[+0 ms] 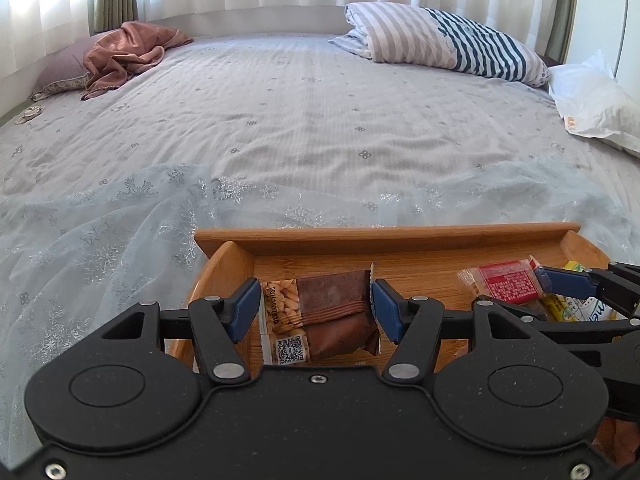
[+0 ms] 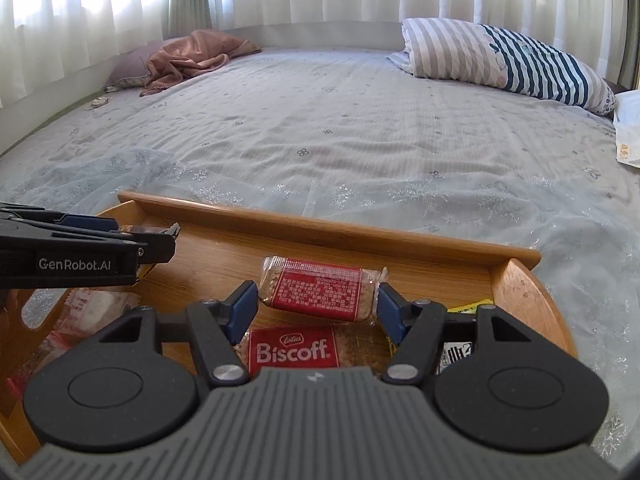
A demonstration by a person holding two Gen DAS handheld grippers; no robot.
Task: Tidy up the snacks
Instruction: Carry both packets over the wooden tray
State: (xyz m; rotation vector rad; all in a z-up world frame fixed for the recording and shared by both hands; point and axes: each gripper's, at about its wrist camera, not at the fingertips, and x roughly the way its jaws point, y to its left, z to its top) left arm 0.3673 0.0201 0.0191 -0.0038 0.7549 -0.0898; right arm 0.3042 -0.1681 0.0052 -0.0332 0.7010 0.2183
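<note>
Wooden tray (image 1: 384,236) set on a bed (image 1: 300,120), seen along both tools; the left gripper (image 1: 316,310) is spread, its blue pads standing either side of a brown wafer packet (image 1: 334,314) lying at the tray's left end, the right pad just beside the crimped seam; whether either pad touches cannot be told. The right gripper (image 2: 318,306) is likewise spread around a red biscuit packet (image 2: 320,290) near the tray's middle; nothing is pinched by either tool. A second red packet marked Biscoff (image 2: 294,350) lies nearer, partly covered by the gripper body.

Handling, as judged: the packets are taken to be light, the film wrap slippery and crackly, the biscuits inside stiff but brittle; a gentle hold across the short sides of the packet body is advised, not on the crimped end seams, which would fold and slip; hard squeezing is likely to crumble the contents.

Hidden or unclear: the near edge of the tray is covered by the tools in both views; a yellow packet (image 1: 576,308) at the right end is largely masked by the right gripper's finger; pale pink packets (image 2: 92,308) on the left in the right wrist view are blurred and cut off by the left gripper; the small print on the wrappers cannot be read; a striped pillow (image 2: 508,60) lies at the far right.
</note>
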